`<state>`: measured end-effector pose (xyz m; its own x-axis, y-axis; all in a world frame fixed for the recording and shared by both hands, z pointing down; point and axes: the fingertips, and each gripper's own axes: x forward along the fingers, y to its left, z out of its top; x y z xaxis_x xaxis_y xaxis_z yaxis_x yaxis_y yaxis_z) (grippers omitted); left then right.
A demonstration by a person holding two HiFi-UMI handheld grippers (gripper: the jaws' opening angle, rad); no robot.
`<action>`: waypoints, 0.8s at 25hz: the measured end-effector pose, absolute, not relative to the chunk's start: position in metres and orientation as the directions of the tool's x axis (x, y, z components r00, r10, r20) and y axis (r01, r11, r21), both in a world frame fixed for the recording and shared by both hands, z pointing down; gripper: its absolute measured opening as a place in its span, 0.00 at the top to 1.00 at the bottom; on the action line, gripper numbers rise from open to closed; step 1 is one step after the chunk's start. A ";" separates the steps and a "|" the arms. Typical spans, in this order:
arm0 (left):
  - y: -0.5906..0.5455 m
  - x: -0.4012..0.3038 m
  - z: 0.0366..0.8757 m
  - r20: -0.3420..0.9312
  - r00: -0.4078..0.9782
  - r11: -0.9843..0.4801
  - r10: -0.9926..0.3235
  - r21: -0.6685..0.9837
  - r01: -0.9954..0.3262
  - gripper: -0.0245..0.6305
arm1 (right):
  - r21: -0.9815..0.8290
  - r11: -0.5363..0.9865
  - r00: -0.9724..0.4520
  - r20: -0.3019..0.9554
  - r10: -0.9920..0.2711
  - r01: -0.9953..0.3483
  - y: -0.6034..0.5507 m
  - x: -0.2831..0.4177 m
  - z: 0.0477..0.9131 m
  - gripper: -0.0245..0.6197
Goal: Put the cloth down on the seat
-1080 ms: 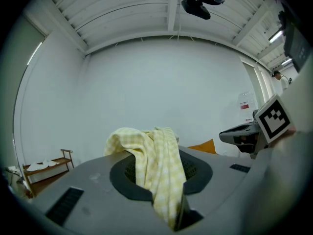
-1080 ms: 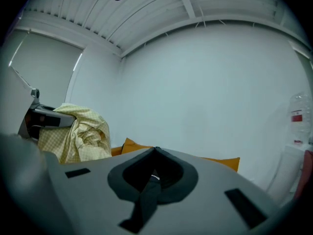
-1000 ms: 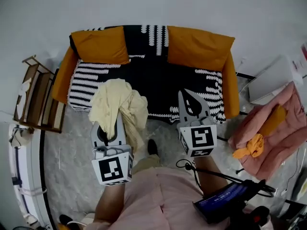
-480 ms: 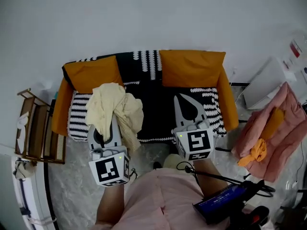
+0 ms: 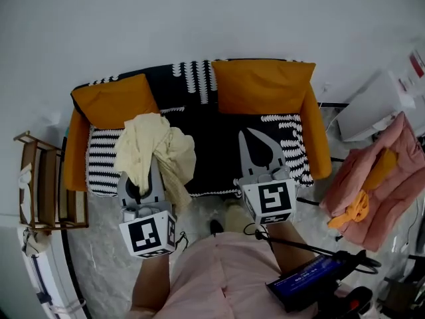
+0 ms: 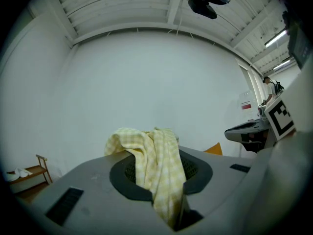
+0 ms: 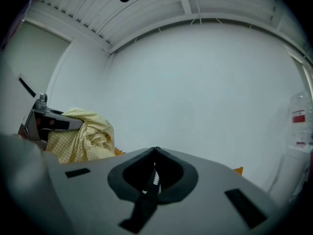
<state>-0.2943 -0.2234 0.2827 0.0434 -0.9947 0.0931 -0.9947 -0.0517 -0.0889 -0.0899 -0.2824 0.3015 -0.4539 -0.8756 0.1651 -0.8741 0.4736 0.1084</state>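
A pale yellow checked cloth (image 5: 154, 148) hangs bunched from my left gripper (image 5: 146, 168), which is shut on it above the left part of the seat (image 5: 216, 155). In the left gripper view the cloth (image 6: 157, 165) drapes over the closed jaws and hides their tips. The seat is a small sofa under a black-and-white patterned throw, with two orange cushions (image 5: 113, 100) (image 5: 262, 85) at its back. My right gripper (image 5: 252, 134) is shut and holds nothing, over the right part of the seat. The right gripper view shows the cloth (image 7: 83, 133) off to the left.
A wooden rack (image 5: 40, 185) stands left of the sofa. Pink bedding with an orange cloth (image 5: 375, 178) lies at the right, behind it a white box (image 5: 372, 108). Grey marbled floor (image 5: 93, 258) runs in front of the sofa. A wall is close behind it.
Both grippers have moved forward from the sofa's front edge to above the seat. The cloth stays held in the left gripper. The right gripper stays shut.
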 end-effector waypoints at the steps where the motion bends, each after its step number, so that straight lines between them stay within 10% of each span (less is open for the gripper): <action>1: -0.237 -0.292 0.289 0.110 0.045 -0.055 -0.993 -0.087 -0.995 0.81 | 0.100 0.477 -0.456 0.179 -0.872 -0.873 -0.294 -0.088 0.309 0.96; 20: -0.425 -0.271 0.442 0.322 0.122 -0.147 -0.939 -0.053 -0.988 0.81 | 0.012 0.468 -0.425 0.397 -0.813 -0.884 -0.451 -0.066 0.444 0.95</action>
<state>-0.2714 -0.4245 0.4423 0.1224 -0.9387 0.3224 -0.9877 -0.1470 -0.0531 -0.0657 -0.4510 0.4440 -0.4250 -0.8134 0.3972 -0.8838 0.4677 0.0121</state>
